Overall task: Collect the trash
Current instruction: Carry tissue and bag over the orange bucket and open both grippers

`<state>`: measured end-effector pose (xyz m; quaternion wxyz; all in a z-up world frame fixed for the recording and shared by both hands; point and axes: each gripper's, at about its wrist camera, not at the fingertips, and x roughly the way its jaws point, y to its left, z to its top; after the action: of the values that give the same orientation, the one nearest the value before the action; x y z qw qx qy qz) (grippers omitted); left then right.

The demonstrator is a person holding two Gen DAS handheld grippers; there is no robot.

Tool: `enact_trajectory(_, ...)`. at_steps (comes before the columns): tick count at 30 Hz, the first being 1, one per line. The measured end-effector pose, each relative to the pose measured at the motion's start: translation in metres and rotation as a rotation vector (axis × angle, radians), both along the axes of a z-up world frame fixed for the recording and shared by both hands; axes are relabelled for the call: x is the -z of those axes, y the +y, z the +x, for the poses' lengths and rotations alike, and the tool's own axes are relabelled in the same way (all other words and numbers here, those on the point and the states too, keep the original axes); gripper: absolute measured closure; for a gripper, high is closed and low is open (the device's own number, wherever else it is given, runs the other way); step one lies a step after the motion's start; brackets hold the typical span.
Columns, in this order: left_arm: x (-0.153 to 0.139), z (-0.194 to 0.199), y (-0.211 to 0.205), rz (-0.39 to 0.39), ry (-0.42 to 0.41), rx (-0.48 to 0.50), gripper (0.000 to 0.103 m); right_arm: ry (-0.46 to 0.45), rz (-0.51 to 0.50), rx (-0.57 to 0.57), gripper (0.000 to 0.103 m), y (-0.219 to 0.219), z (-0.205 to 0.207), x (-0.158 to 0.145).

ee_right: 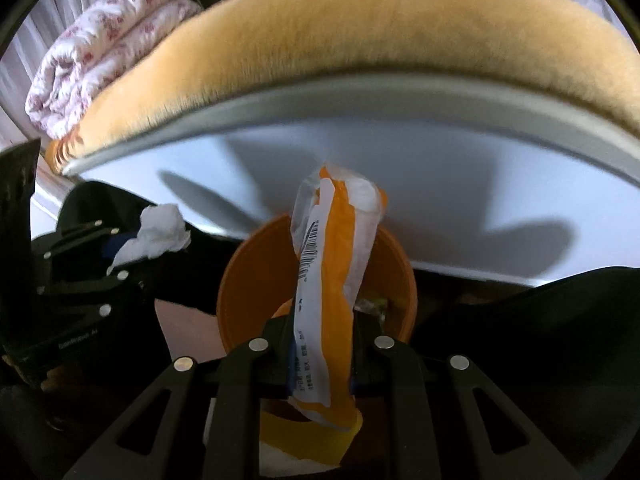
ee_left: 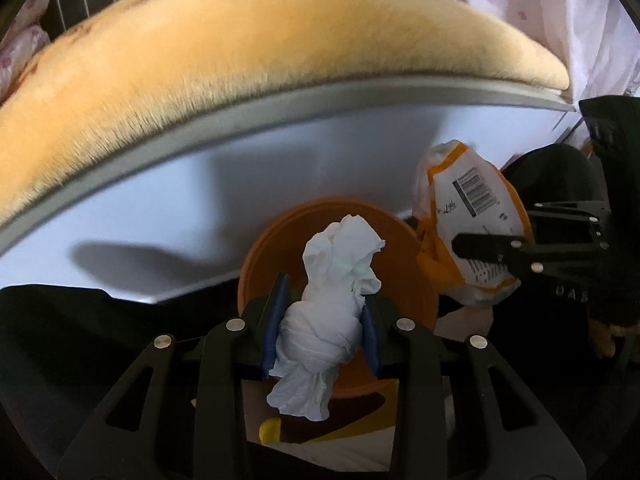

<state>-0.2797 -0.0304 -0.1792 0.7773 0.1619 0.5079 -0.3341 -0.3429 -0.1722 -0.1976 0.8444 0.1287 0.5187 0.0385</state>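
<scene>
While the left wrist view looks steeply down, the left gripper [ee_left: 324, 328] is clamped narrowly on a twisted white tissue wad [ee_left: 332, 292], blue pads against both its sides, held directly above the open mouth of an orange bin [ee_left: 404, 264]; that placement suggests the wad is meant to drop straight in. Off to the right of these tongs, the right gripper [ee_left: 476, 250] holds an orange-and-white wrapper [ee_left: 472, 216] beside the bin's rim. Beyond the tongs rises a white bed side [ee_left: 200, 200] topped by a fuzzy yellow blanket [ee_left: 240, 60], close behind the bin.

Seen from the right wrist, the right gripper [ee_right: 322, 344] is nearly closed, pinching the wrapper [ee_right: 336, 280] edge-on, so it stands upright over the bin [ee_right: 248, 280], whose inside holds some scraps. To the left of these tongs, the left gripper [ee_right: 112, 256] carries the tissue [ee_right: 160, 228]. Both loads crowd one small opening, so I judge they could collide.
</scene>
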Motion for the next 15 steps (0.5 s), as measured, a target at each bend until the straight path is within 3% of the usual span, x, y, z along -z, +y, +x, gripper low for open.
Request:
enact_trajectory(1,0.004,0.003,-0.001,0.012,0.014,-0.005,0.062,0.009,-0.001,-0.006,0.081,0.001,0.002,0.003)
enact_trajectory(2,0.009,0.007,-0.003,0.025,0.031,-0.011,0.042,0.022,-0.008,-0.016,0.073,0.004,0.006,0.007)
enact_trajectory(3,0.015,0.010,-0.005,0.039,0.049,-0.018,0.021,0.029,-0.018,-0.018,0.050,0.005,0.008,0.010)
enact_trajectory(4,0.021,0.015,-0.006,0.048,0.066,-0.028,0.019,0.037,-0.035,-0.012,0.040,0.006,0.012,0.014)
enact_trajectory(5,0.025,0.018,-0.006,0.050,0.079,-0.037,0.019,0.038,-0.042,-0.012,0.037,0.006,0.013,0.015)
enact_trajectory(10,0.037,0.026,-0.003,0.056,0.134,-0.063,0.019,0.061,-0.029,-0.011,0.038,0.005,0.020,0.021)
enact_trajectory(15,0.031,0.021,-0.008,0.063,0.092,-0.055,0.019,0.055,-0.018,0.007,0.038,0.003,0.019,0.019)
